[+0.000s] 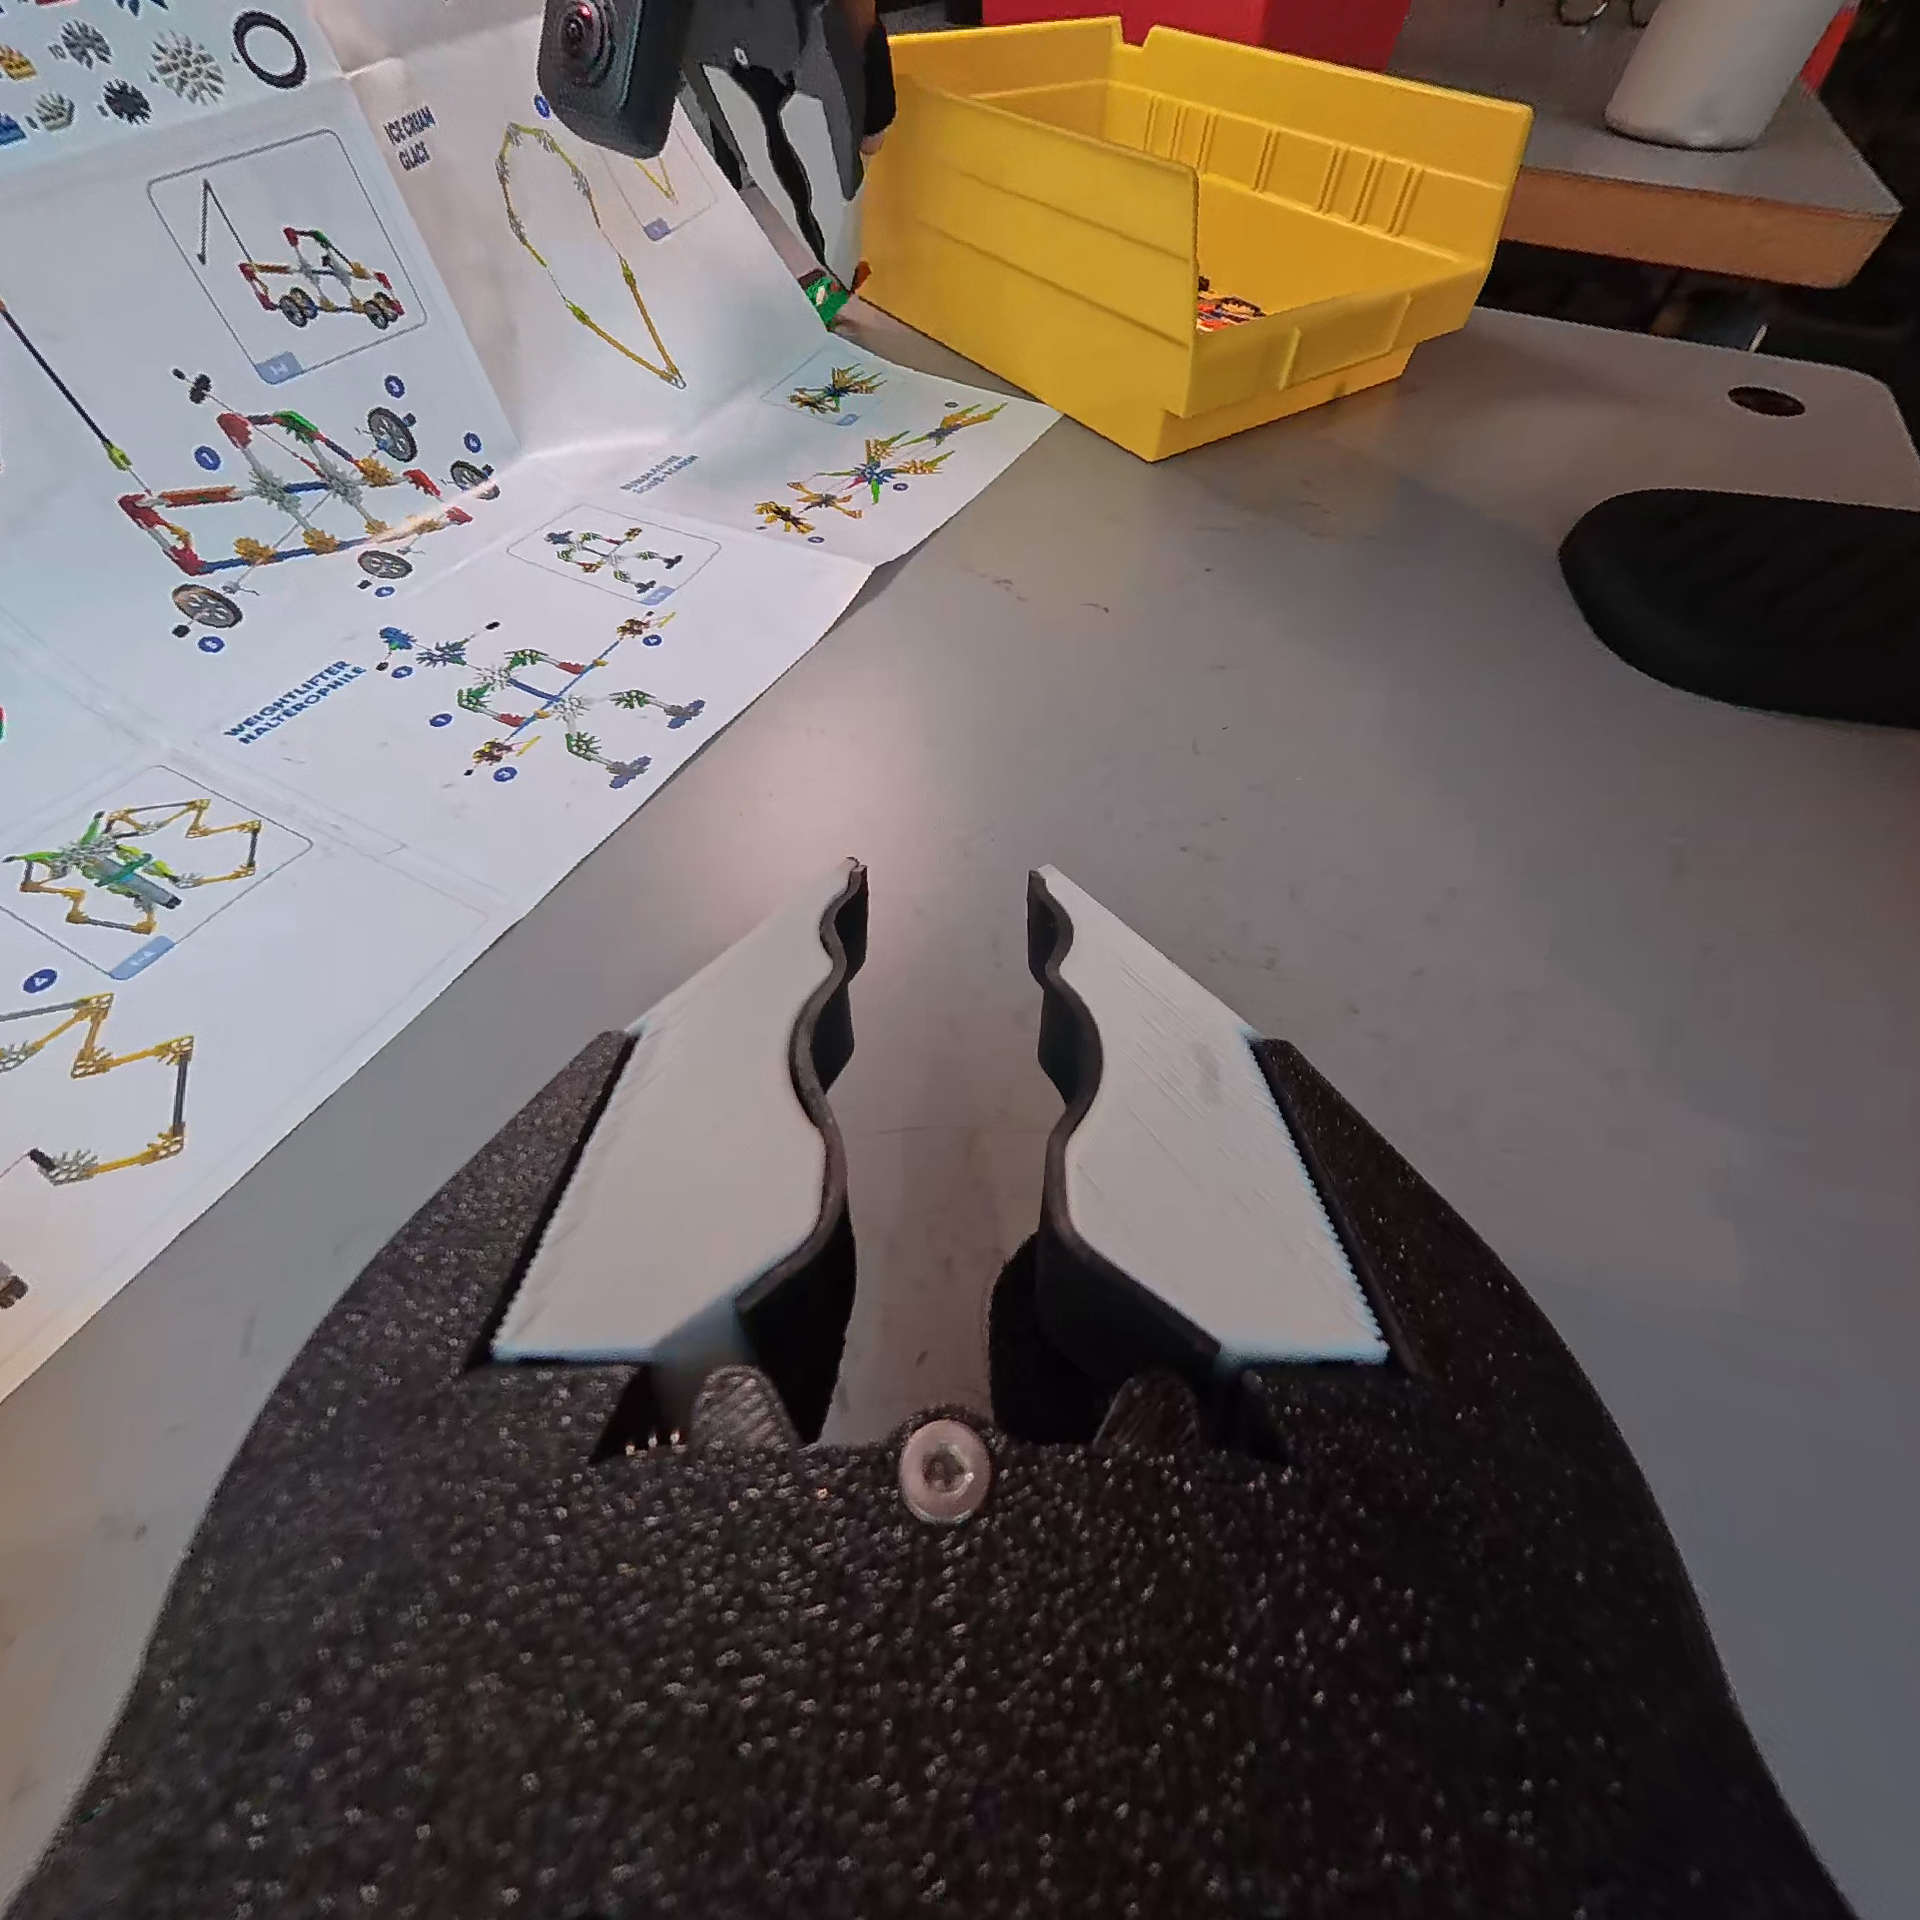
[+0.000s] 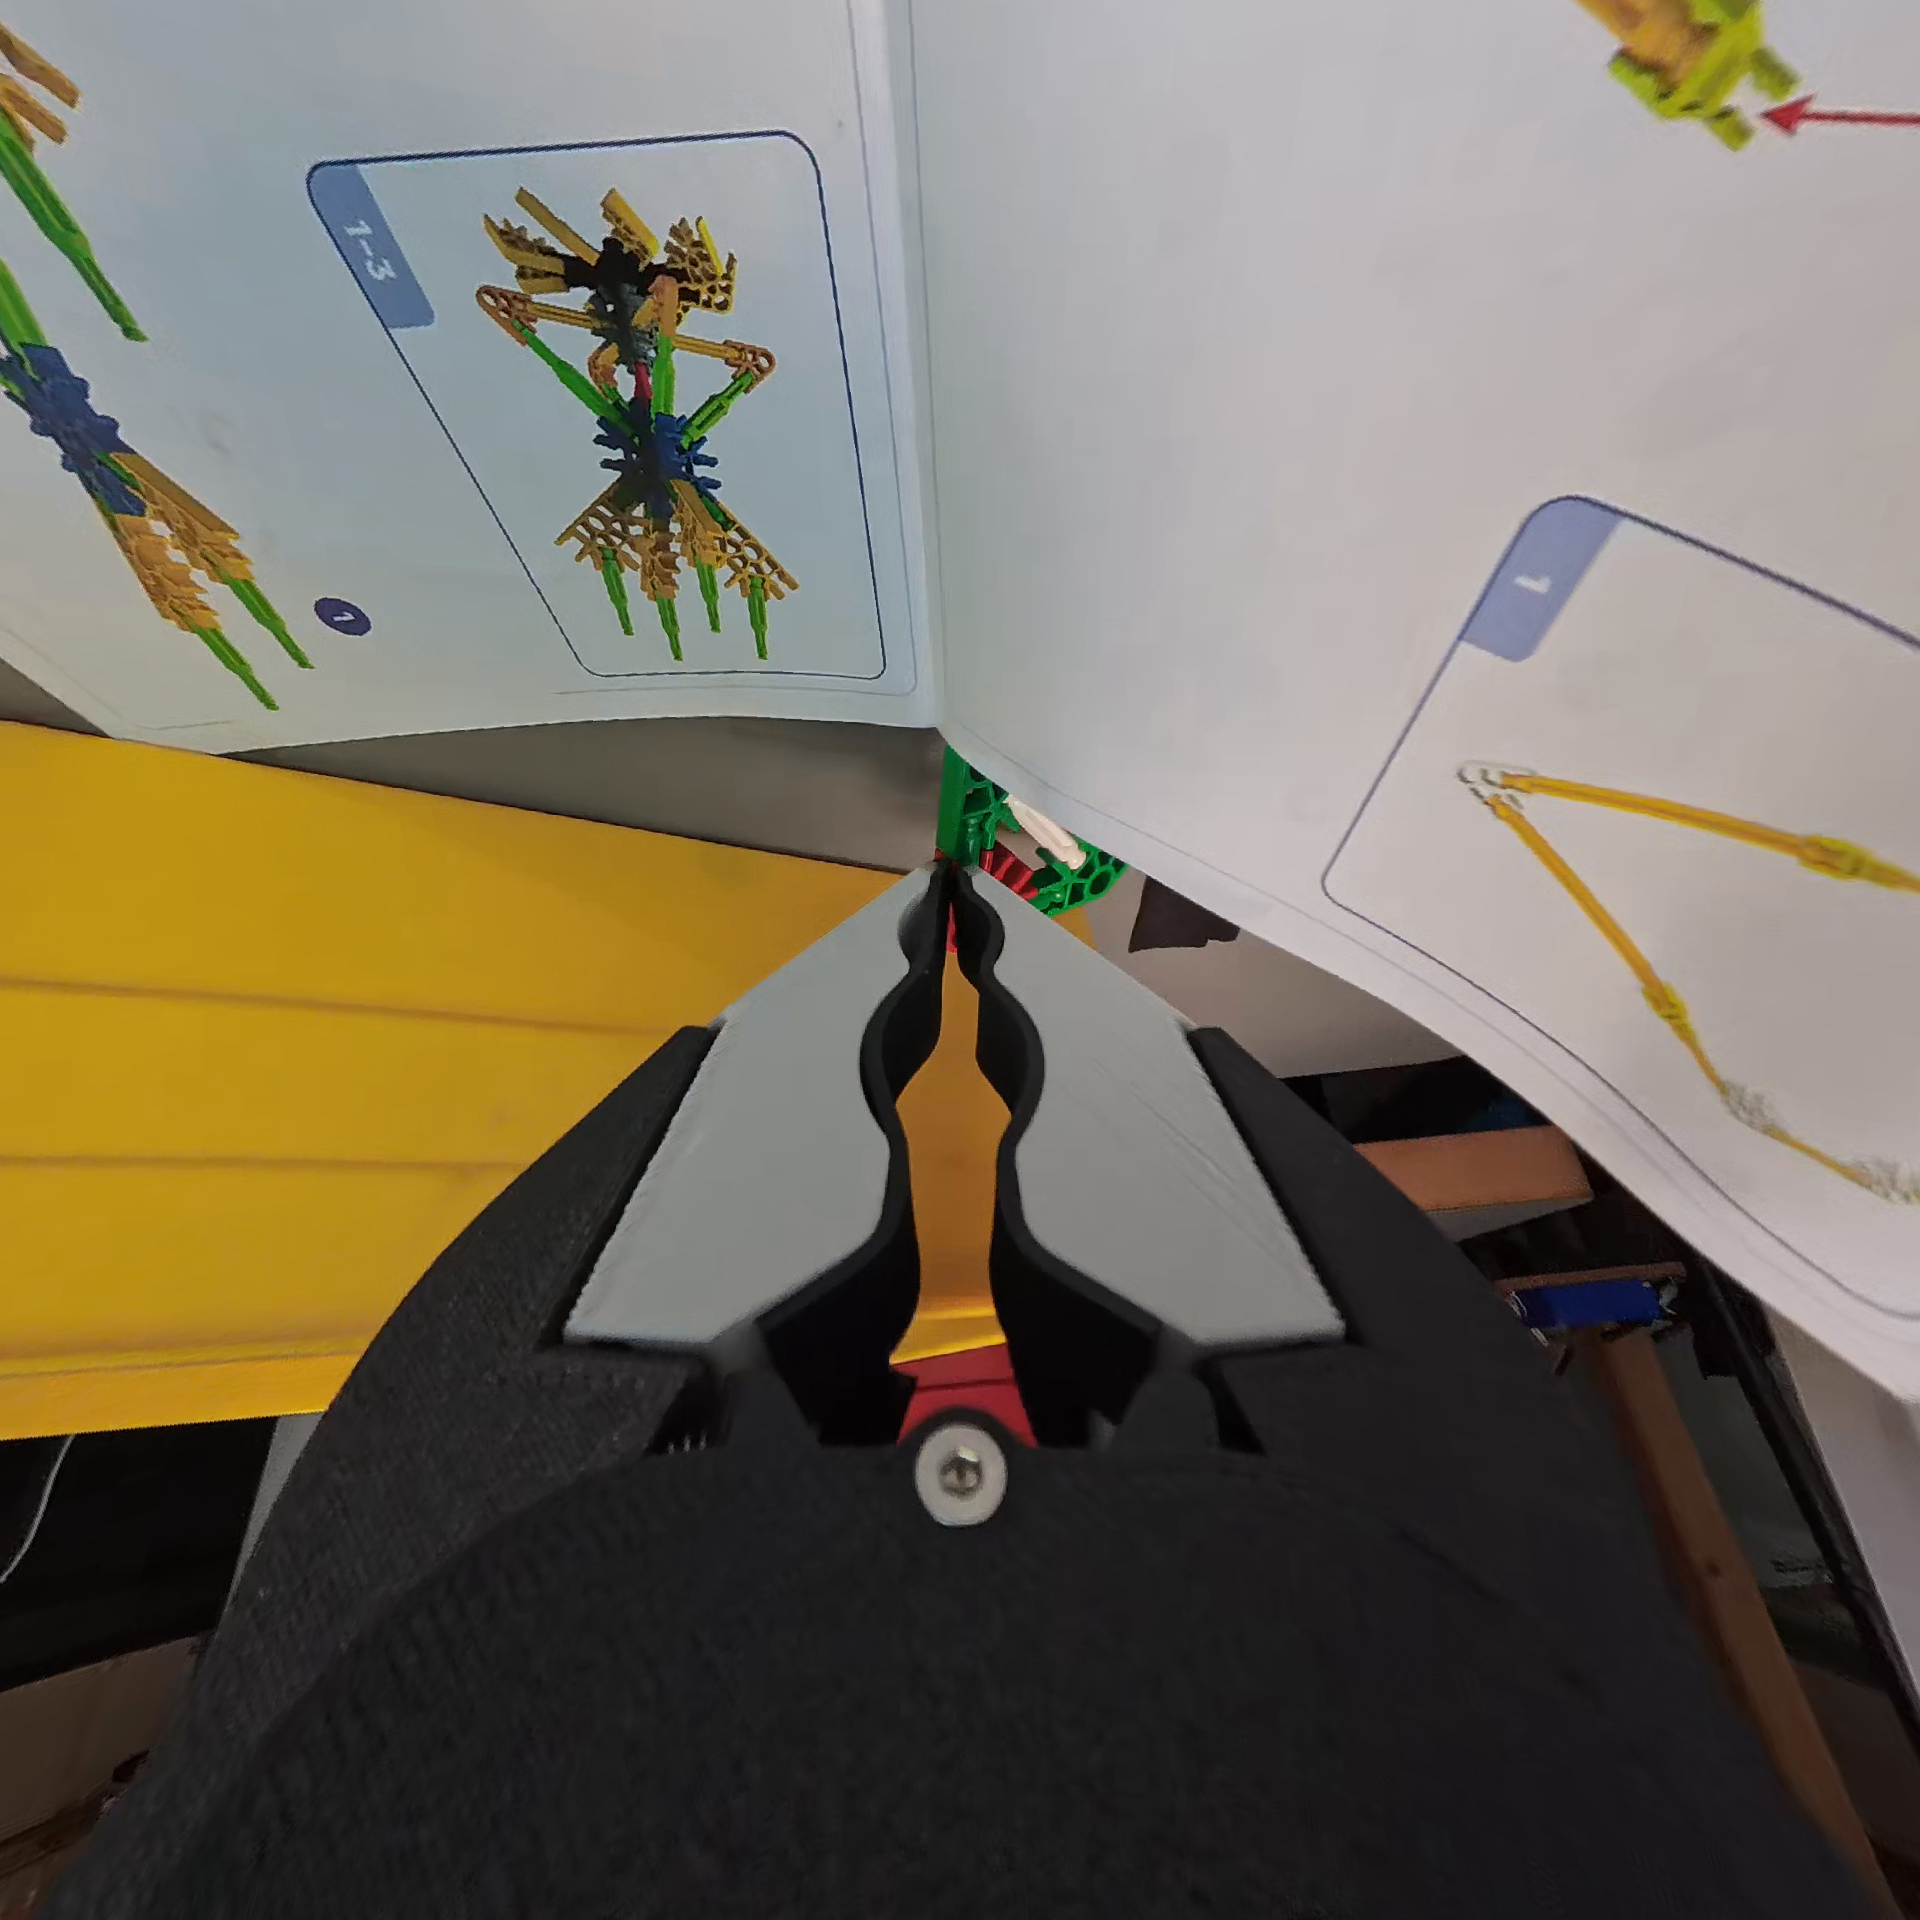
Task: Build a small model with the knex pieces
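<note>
While the left gripper [image 1: 948,883] hangs empty, jaws apart over the grey table [image 1: 1351,831], the right gripper [image 2: 948,883] pinches a green-and-red toy piece [image 2: 1023,852] beside the yellow bin [image 2: 312,1039], under the instruction sheet [image 2: 1195,364]. Best gripped firmly, moved slowly.

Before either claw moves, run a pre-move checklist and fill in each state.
1. Left claw open and empty over bare grey table: ok.
2. Right claw tips pinched on the small green and red toy piece: ok, though how firm the grip is cannot tell.
3. Instruction sheet flat: not ok, it rises near the toy piece.
4. Yellow bin upright on the table: ok.
5. Bin contents: cannot tell, mostly hidden.
</note>
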Motion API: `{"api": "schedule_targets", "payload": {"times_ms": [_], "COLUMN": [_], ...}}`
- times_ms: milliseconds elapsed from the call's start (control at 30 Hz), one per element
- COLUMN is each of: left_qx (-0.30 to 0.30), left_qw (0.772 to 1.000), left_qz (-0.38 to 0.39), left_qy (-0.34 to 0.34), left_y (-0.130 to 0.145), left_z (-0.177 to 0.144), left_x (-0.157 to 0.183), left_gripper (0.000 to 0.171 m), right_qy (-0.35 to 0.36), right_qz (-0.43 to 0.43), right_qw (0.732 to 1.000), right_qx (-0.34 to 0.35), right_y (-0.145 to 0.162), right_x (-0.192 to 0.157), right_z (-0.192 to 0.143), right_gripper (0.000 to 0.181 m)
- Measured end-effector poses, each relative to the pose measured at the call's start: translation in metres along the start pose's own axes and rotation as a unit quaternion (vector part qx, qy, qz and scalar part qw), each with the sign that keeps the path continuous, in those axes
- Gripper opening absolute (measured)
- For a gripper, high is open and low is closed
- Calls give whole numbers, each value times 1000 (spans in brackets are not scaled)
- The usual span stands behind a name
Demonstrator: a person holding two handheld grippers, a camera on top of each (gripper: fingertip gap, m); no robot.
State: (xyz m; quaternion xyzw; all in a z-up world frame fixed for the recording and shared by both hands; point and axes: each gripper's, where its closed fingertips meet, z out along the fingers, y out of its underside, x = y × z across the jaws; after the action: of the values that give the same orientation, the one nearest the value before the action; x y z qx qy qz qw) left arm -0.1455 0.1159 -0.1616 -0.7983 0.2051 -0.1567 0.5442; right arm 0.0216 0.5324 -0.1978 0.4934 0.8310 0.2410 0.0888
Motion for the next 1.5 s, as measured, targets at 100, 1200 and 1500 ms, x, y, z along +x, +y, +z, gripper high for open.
{"api": "schedule_targets", "payload": {"times_ms": [100,1200,1500], "left_qx": [6,19,51], "left_qw": [1000,1000,996], "left_qz": [-5,-22,-66], "left_qy": [1,2,16], "left_y": [-2,-6,-16], "left_z": [-1,-4,-11], "left_x": [1,-4,-5], "left_gripper": [29,28,29], "right_qy": [-20,7,284], "right_qz": [18,39,120], "right_qw": [999,998,946], "right_qx": [36,50,97], "right_y": [-3,-5,7], "right_x": [-8,-35,-54], "right_z": [-16,-85,-182], "right_gripper": [0,50,50]}}
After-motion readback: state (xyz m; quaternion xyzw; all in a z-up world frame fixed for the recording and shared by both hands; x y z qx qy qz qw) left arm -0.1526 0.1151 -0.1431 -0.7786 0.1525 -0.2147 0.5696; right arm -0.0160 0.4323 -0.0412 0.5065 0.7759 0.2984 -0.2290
